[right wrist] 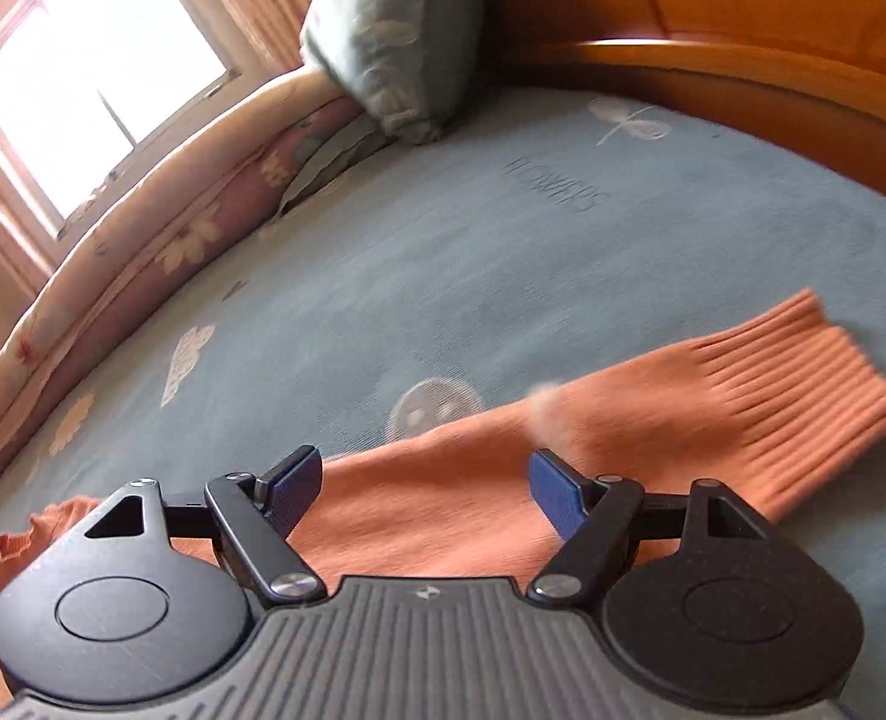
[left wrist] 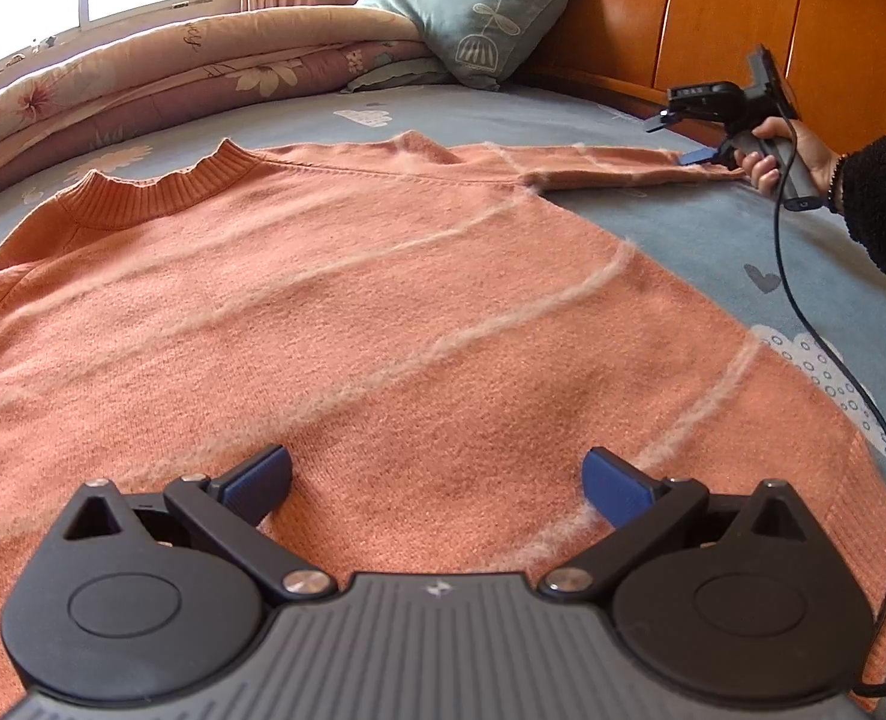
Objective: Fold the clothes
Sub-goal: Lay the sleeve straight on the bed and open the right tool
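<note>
Sweater point(left wrist: 383, 312): lying flat, front up, on the blue bed sheet point(left wrist: 742, 252), collar toward the rolled quilt point(left wrist: 143, 84).
Sleeve point(right wrist: 652, 438): stretching sideways, ribbed cuff lying on the sheet.
Left tongs point(left wrist: 437, 483): hovering released over the sweater body.
Right tongs point(right wrist: 425, 489): standing released over the sleeve, gripping nothing.
Pillow point(left wrist: 478, 12): leaning against the wooden headboard point(left wrist: 742, 18).
</note>
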`<control>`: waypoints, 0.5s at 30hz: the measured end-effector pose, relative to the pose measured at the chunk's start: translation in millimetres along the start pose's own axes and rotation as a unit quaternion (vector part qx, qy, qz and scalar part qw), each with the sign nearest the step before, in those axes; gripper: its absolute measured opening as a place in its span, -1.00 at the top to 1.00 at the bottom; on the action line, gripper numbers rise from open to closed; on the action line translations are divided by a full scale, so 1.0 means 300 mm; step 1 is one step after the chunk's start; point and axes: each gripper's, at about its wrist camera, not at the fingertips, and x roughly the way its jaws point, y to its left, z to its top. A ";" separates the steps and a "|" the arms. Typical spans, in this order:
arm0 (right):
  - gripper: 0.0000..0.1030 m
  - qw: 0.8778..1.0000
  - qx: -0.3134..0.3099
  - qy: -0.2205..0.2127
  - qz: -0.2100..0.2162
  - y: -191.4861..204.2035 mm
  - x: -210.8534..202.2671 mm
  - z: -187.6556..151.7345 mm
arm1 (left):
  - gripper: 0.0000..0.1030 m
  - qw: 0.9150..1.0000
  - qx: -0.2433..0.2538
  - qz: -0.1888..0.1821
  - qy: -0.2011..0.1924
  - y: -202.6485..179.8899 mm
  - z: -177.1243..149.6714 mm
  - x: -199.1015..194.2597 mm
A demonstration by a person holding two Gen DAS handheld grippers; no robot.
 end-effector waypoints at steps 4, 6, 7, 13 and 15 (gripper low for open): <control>-0.54 0.999 0.044 -0.023 -0.002 -0.144 -0.046 0.041 | -0.99 1.000 -0.002 0.006 0.005 -0.006 0.007 0.005; -0.54 0.998 0.061 -0.032 -0.008 -0.151 -0.056 0.041 | -0.99 1.000 -0.003 0.007 0.008 -0.005 0.010 0.006; -0.55 0.997 0.069 -0.036 -0.014 -0.148 -0.058 0.039 | -0.99 1.000 -0.004 0.008 0.008 -0.005 0.011 0.007; -0.61 0.998 -0.030 0.016 0.046 0.076 -0.059 -0.039 | -0.99 1.000 -0.003 0.006 0.004 -0.002 0.004 0.003; -0.70 0.996 -0.070 0.036 0.035 0.120 -0.056 -0.064 | -0.99 1.000 -0.002 0.006 0.002 -0.002 0.002 0.003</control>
